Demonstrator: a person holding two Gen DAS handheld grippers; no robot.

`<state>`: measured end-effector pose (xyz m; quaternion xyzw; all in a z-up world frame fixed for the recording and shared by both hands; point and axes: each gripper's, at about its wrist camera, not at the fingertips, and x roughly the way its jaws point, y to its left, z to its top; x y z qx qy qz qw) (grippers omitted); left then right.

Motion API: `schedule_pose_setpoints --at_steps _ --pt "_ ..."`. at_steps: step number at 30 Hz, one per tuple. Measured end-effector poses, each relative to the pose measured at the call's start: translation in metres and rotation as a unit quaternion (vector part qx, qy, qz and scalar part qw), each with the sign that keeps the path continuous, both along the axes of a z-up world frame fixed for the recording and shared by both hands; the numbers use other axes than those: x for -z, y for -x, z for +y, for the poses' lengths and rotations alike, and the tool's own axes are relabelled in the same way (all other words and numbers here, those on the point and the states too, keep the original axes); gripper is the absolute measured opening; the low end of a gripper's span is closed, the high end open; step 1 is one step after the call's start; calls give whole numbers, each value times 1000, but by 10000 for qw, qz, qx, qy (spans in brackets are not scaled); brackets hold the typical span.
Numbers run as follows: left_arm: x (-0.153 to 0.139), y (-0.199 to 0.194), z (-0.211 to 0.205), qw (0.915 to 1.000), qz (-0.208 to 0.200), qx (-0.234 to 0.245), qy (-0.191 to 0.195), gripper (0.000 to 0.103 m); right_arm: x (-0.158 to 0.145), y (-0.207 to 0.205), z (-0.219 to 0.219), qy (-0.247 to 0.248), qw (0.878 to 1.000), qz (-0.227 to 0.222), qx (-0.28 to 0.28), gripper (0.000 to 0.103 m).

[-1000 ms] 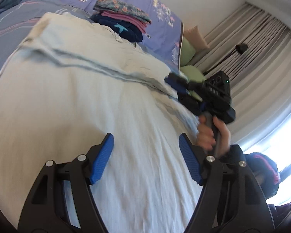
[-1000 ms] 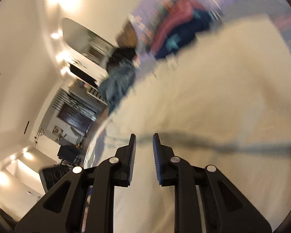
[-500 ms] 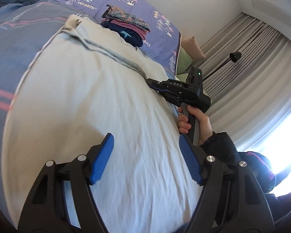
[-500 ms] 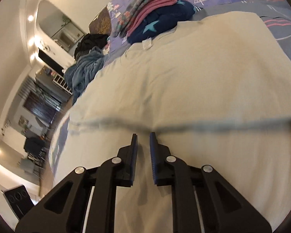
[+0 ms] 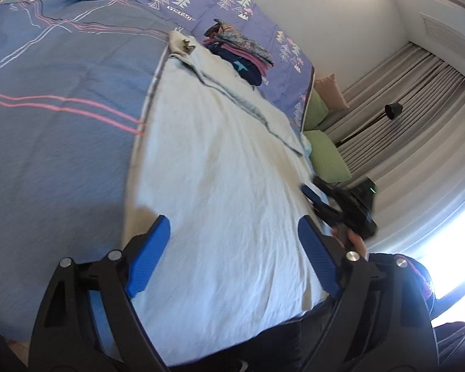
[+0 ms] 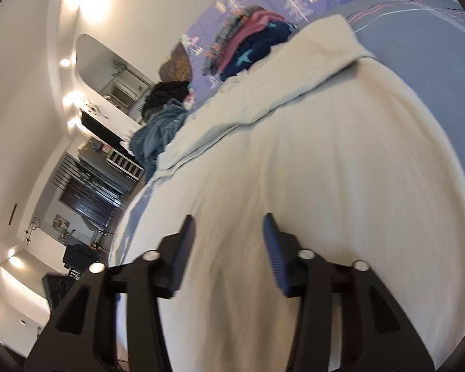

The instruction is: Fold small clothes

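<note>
left gripper (image 5: 234,255) tilted down, jaws opening

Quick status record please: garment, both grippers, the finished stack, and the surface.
garment: pale cloth spread flat, far edge folded over
left gripper: jaws opening, over the cloth, nothing gripped
right gripper: jaws opening, above the cloth, nothing gripped
stack: folded clothes just past the cloth's far edge
surface: blue bedspread

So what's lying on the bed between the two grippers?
Only the pale garment, spread flat between the left gripper and right gripper, both opening with nothing pinched; the left wrist view shows it.
</note>
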<state>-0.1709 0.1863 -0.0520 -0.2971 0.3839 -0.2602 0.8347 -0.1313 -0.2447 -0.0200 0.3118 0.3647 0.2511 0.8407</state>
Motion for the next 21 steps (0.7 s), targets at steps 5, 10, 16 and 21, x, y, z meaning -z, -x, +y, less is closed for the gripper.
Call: schedule_pose_setpoints --at_steps 5,10,16,21 --pt "3 5 9 9999 119 60 47 86 -4 75 -4 543 9973 -386 318 63" --pt "2 17 7 9994 147 142 -271 86 -3 134 -27 770 9936 -317 763 64" --pt "3 30 10 9992 183 114 -340 86 0 169 -72 577 9892 29 1346 67" --pt "-4 37 4 9970 229 68 -735 86 -5 173 -74 1048 9839 145 1438 71"
